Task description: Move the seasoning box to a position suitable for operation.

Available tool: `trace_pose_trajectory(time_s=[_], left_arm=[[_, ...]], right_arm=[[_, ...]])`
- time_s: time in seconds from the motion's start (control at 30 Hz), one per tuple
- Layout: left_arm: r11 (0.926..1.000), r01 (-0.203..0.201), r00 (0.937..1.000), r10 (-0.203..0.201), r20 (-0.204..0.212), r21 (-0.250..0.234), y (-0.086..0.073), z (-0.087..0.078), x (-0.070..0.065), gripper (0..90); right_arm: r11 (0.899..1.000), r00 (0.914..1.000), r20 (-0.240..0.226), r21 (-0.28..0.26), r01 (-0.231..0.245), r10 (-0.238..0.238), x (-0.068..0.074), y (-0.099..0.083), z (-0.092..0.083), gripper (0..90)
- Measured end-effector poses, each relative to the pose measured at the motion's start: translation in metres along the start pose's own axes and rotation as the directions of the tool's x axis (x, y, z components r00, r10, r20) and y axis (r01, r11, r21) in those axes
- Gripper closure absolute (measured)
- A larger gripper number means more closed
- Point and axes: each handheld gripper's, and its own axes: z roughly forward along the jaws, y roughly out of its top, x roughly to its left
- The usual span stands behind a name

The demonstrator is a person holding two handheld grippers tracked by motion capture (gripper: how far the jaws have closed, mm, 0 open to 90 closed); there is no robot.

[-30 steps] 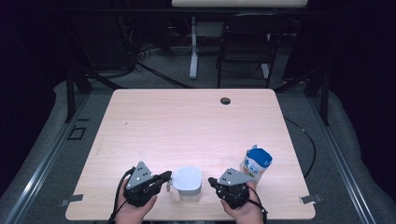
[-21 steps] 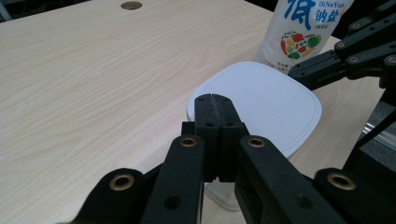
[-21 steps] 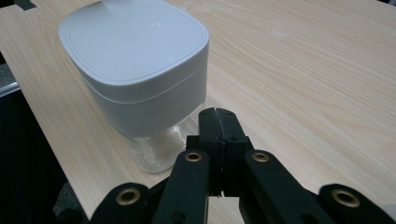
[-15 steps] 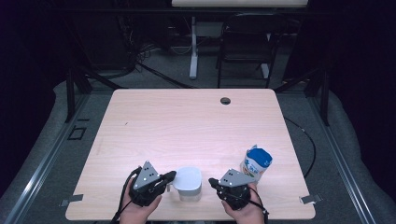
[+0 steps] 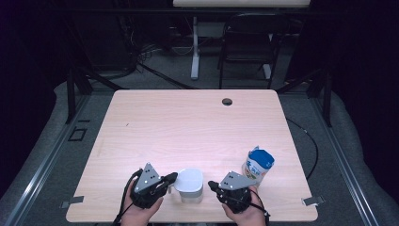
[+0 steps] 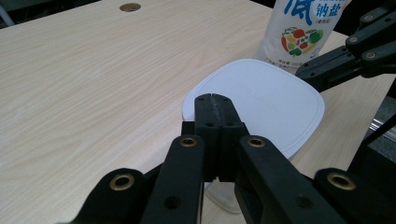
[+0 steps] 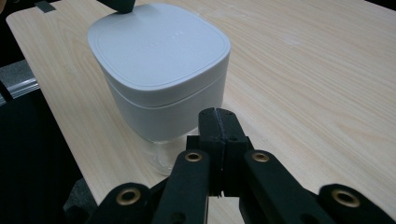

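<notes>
Table (image 5: 188, 127): lidded container (image 5: 190, 184) stands near the front edge, about mid-width. Left gripper (image 5: 170, 178) just left of it, tips at its lid (image 6: 261, 98) rim; contact cannot be told. Right gripper (image 5: 212, 185) just right of it, tips near its side, apart. Bottle (image 5: 258, 165) upright, right of the container, just behind the right gripper. Cable hole (image 5: 227, 101) at the far edge, well apart from the rest.

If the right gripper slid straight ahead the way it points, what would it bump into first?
Most likely the white lidded container: the right gripper, fingers shut, points at its lower side, close by, though the exact gap is unclear.
</notes>
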Motion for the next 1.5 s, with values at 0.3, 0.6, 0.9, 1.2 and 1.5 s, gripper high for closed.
trace_pose_trajectory(time_s=[0.3,0.6,0.9,1.2,1.5], left_arm=[[0.9999,0.009,1.0000,-0.009,0.002,-0.009,-0.001,0.000,0.000,90.0],[0.9999,0.009,1.0000,-0.009,0.000,-0.012,-0.002,0.000,0.000,90.0],[0.9999,0.009,1.0000,-0.009,0.002,-0.013,-0.002,-0.001,0.000,90.0],[0.9998,0.012,0.9999,-0.012,0.003,-0.017,-0.003,0.000,0.000,90.0],[0.9998,0.013,0.9999,-0.013,0.003,-0.018,-0.003,0.000,0.000,90.0]], right_arm=[[1.000,0.9995,-0.020,0.007,0.026,-0.026,0.005,0.000,0.004,90.0],[0.999,0.9988,-0.030,0.014,0.040,-0.039,0.010,0.001,0.009,90.0],[0.999,0.9987,-0.030,0.013,0.041,-0.041,0.010,0.001,0.009,90.0],[0.999,0.9986,-0.030,0.012,0.043,-0.043,0.010,0.002,0.008,90.0],[0.999,0.9986,-0.027,0.009,0.047,-0.046,0.010,0.003,0.007,90.0]])
